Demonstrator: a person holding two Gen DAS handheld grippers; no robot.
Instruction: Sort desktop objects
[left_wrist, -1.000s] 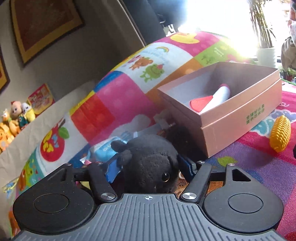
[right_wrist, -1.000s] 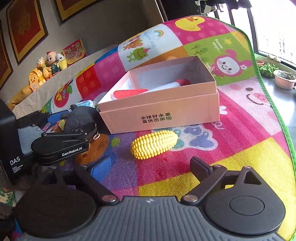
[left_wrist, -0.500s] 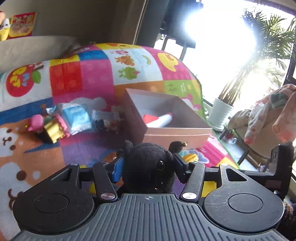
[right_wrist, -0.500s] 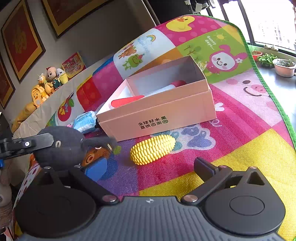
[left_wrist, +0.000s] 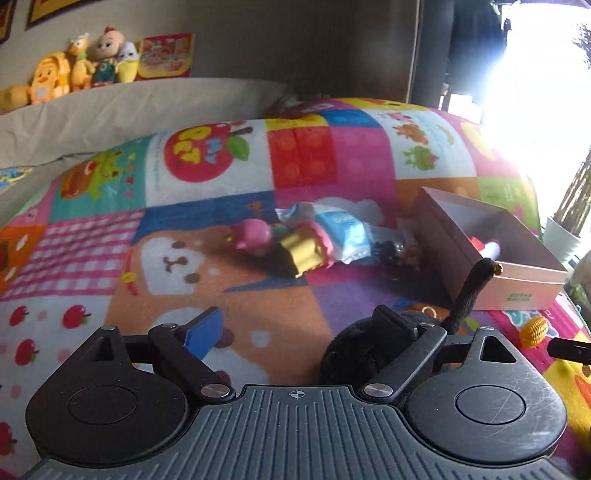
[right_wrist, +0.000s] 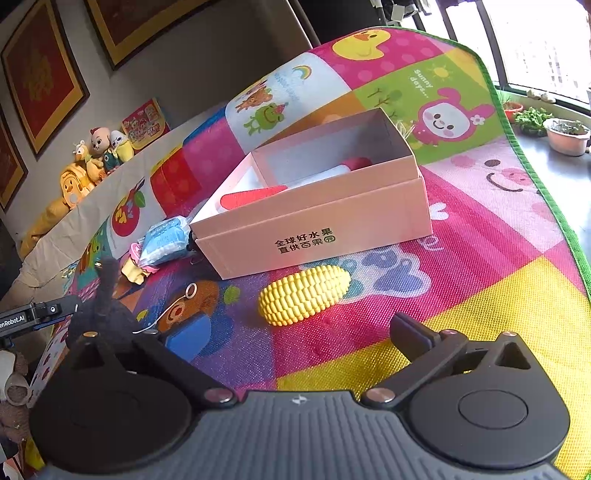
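Half a second before, our left gripper (left_wrist: 301, 325) had the black plush toy (left_wrist: 354, 354) clamped between its pads. Since then its jaws had just been opening, and the toy now sat against the right finger only, clear of the blue pad on the left finger, its tail standing up; whether it had settled on the play mat (left_wrist: 258, 295) or was dropping we could not tell. Our right gripper (right_wrist: 295, 332) hung with jaws spread wide and nothing between them.

Taking the pink cardboard box (right_wrist: 314, 229) as landmark: a red-and-white toy (right_wrist: 258, 194) already lay inside it. The yellow toy corn (right_wrist: 304, 295) lay on the mat just in front of its printed wall, near our right gripper. The black plush was out at the box's front left corner, not in it. A blue-and-white packet (right_wrist: 164, 240) and small pink and yellow toys (left_wrist: 295, 247) were heaped against the box's left side.

We judged the sort barely begun: one item boxed, the rest outside.
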